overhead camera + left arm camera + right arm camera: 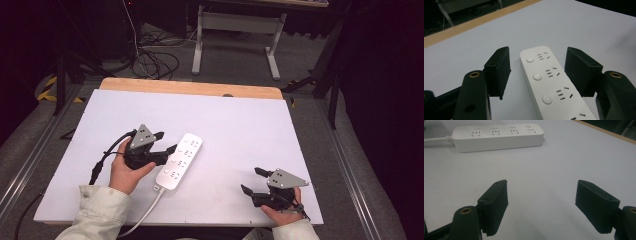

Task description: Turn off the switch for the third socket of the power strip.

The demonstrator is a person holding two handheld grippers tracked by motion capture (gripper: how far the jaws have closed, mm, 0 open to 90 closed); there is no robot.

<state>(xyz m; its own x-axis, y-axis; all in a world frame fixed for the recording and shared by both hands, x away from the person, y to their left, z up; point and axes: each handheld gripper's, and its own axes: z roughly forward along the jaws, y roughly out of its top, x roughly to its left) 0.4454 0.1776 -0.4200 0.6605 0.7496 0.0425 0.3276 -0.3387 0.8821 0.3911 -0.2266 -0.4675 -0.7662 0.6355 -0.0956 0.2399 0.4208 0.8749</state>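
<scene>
White power strip (180,161) flat on the white table (240,125), between the two jaws of the left tool (167,142), long body pointing away from that tool. Four sockets in a row on top, each with a round button beside; all sockets empty, nothing plugged in. White cable (145,212) out of the near end, toward the table edge beside the sleeve. In the left gripper view, strip (549,85) in the gap of the left tool (537,75), jaws apart, small space at each side, pads not pressing on it. Right tool (252,181) well apart from the strip, low over bare table, jaws wide apart with nothing between. In the right gripper view, strip (497,137) far ahead of the right tool (541,205), lying crosswise.
</scene>
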